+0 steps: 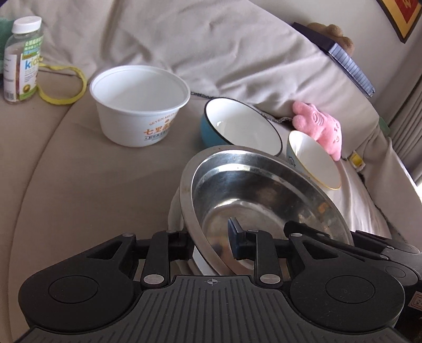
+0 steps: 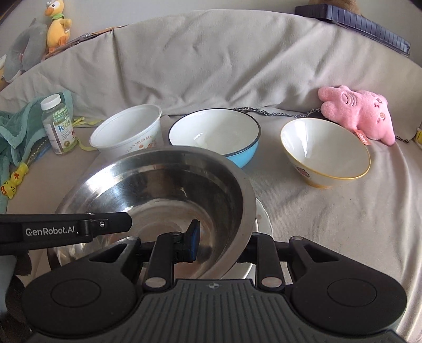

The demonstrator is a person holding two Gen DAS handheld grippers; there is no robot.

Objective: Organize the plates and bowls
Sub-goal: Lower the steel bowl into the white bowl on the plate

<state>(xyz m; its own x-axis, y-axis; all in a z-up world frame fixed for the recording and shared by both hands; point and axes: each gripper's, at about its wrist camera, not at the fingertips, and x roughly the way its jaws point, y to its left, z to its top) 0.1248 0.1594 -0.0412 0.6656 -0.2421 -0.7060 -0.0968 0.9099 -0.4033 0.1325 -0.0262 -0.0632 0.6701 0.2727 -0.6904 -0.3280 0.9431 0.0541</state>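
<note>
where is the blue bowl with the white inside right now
The blue bowl with the white inside sits on the beige couch cover, mid-frame in the right wrist view, between the white paper tub and the cream yellow-rimmed bowl.

home living room: cloth-covered sofa [image 2: 211, 66], pink plush toy [image 2: 356, 113] (duck plush [image 2: 56, 25] too), kids vitamin bottle [image 2: 59, 124].

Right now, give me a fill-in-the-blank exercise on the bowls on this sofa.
1. Both grippers, left gripper and right gripper, clamp the rim of the ____ bowl.
2. The bowl with the black rim is ____ outside.
3. The pink plush toy lies beside the ____-rimmed bowl.

Missing words: steel; blue; yellow
</note>
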